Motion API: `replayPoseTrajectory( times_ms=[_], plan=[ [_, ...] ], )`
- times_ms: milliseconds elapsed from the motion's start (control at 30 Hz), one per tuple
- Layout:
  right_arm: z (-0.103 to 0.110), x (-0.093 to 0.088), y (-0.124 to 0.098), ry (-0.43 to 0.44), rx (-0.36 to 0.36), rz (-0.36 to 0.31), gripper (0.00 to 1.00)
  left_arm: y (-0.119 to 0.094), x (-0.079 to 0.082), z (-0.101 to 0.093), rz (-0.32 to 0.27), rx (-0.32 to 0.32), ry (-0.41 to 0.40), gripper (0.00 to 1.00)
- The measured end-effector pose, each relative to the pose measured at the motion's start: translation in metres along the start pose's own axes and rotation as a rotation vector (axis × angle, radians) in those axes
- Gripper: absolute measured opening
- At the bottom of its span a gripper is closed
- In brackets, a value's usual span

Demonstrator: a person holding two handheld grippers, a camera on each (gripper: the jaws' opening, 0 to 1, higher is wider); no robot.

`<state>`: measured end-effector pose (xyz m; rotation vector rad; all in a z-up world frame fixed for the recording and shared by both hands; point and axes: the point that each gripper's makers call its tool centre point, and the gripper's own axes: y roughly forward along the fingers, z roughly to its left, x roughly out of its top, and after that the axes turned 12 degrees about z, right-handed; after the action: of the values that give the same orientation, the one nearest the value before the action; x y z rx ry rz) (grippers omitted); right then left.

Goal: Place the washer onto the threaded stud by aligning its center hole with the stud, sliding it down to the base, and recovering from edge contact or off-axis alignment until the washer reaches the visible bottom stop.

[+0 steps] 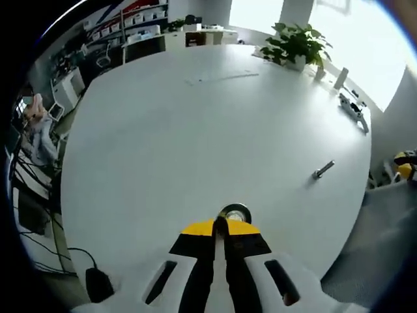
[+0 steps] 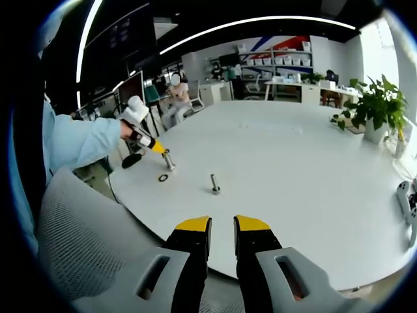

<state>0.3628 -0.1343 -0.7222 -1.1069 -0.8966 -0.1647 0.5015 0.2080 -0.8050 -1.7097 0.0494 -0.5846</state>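
1. The left gripper (image 1: 220, 228), jaws closed, seems to pinch something round, perhaps a stud (image 2: 168, 158) with a washer (image 1: 235, 212).
2. Beside that stud lies a loose washer (image 2: 163, 177); beyond it stands another stud (image 2: 214, 183).
3. The right gripper (image 2: 222, 228) hangs parted, empty. Judged step: seating; next comes alignment.

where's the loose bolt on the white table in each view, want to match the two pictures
Left gripper view: the bolt is right of centre on the white table, ahead of the jaws and off to their right.
Right gripper view: the bolt is near the centre, just above the yellow jaw tips, close to the table's near edge.
Shared landmark: the potted plant at the table's far side, upper right in both views.
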Motion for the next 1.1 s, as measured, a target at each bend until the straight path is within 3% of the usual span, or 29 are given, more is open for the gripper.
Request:
replayPoseTrajectory(
  times_ms=[267, 567, 1100],
  plan=[
    [0.000, 0.000, 0.000, 0.000, 0.001, 0.001, 0.16, -0.005, 0.004, -0.007, -0.009, -0.086, -0.062, 0.02],
    [0.000, 0.000, 0.000, 0.000, 0.000, 0.003, 0.16, -0.006, 0.002, 0.002, -0.018, -0.041, -0.018, 0.02],
    [-0.001, -0.001, 0.000, 0.002, -0.006, 0.006, 0.16, -0.003, -0.007, 0.001, -0.004, -0.047, -0.011, 0.02]
  ],
)
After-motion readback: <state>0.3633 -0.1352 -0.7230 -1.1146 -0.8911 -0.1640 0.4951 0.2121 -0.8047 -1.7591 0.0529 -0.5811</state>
